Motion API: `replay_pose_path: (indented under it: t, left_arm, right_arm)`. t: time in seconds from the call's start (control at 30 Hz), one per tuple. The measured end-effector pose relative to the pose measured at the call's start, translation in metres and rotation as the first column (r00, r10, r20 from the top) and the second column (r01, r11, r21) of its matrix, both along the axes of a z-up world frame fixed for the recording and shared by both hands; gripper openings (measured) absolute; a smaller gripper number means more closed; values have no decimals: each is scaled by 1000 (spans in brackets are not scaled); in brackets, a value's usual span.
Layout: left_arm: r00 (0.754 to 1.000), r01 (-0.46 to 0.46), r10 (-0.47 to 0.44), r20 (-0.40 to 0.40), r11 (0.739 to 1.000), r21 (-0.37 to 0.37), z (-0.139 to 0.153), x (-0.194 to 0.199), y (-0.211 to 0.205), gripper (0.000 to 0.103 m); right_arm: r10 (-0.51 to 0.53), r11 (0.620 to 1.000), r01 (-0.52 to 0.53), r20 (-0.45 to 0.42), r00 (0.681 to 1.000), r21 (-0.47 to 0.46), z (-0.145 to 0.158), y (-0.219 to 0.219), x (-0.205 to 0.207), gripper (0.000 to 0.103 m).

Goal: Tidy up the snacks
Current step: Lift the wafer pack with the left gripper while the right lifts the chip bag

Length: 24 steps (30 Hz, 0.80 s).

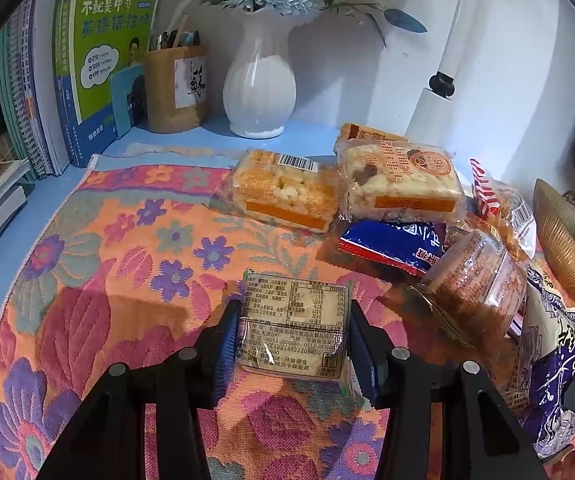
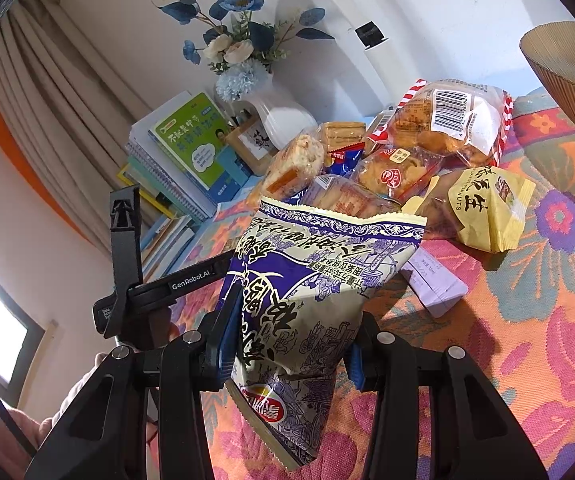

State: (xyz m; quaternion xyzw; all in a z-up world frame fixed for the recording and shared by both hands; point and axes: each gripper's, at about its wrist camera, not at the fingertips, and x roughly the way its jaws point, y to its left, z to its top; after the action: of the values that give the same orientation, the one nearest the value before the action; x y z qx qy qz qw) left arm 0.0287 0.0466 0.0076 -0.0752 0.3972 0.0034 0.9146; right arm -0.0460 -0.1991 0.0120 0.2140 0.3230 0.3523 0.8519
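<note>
Both cams ride my wrists, looking fwd along fingers, close in. Left tilts down at floral cloth [image 1: 127, 240]; right sits flatter. Shared: vase [image 1: 259, 80], snack pile [image 2: 407, 140].

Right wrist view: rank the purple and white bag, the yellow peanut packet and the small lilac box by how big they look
1. Purple and white bag, by far the largest, though it sits nearest the camera, so its real size may be overstated.
2. Yellow peanut packet.
3. Lilac box, partly hidden by the bag.
</note>
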Motion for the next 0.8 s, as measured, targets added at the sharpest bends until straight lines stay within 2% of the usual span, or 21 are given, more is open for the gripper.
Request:
replay_pose_path:
  t: [0.8]
  left_arm:
    - [1000, -3, 3, 0, 1000, -6, 1, 0, 0, 49]
  right_arm:
    - [-2, 1000, 2, 3, 1000, 2, 0, -1, 1, 42]
